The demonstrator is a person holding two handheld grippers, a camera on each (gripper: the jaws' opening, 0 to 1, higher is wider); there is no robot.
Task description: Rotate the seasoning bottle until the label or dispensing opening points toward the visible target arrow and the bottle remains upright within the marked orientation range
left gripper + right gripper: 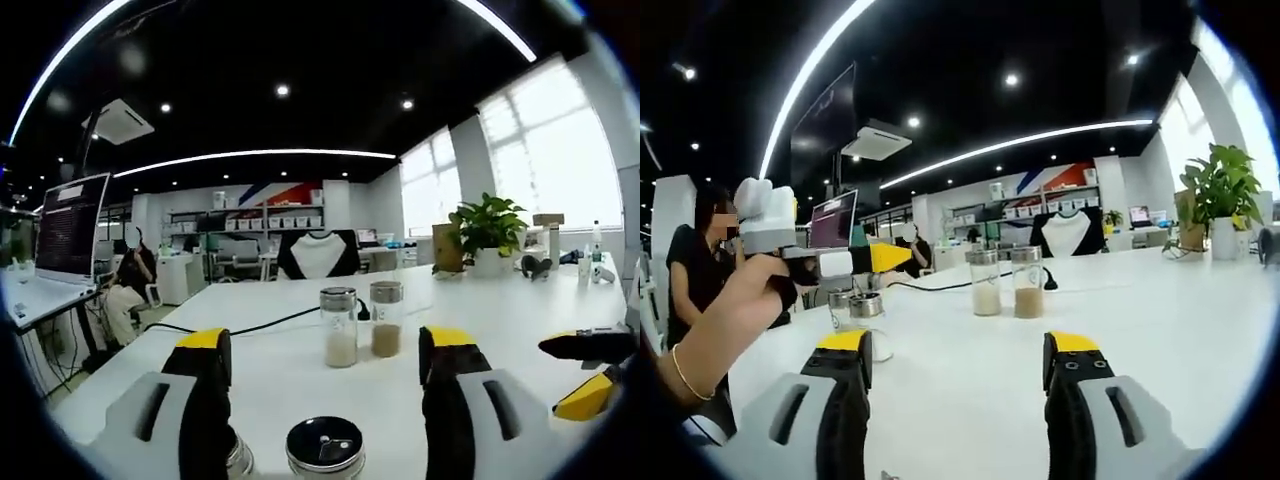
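Left gripper view: the left tool (325, 375) reaches forward over a broad white table (500, 320), its grey, yellow-tipped jaws spread wide and holding nothing. Straight ahead, between the jaws but well beyond their tips, two clear glass seasoning bottles with silver metal caps stand upright, just beside each other. The pale-filled bottle (339, 328) holds whitish powder; the brown-filled bottle (386, 320) holds tan powder. Nearer, low between the jaws, sits the round silver lid of another jar (325, 447). The yellow and black tips of the right tool (590, 372) enter at the right edge. A black cable (260, 325) trails across the table, and a potted green plant (488, 235) stands far right.

Right gripper view: the right tool (960, 365) also has its jaws wide apart and empty. The same two bottles stand upright ahead, well clear of its tips. A hand (740, 300) holds the left tool at the left, above two small silver-capped jars (865, 315).

No arrow or marked range is visible on the table. The bottles look rigid, smooth, fairly light, breakable and easy to tip. A hold low across the glass body, below the cap, seems safest for turning one.
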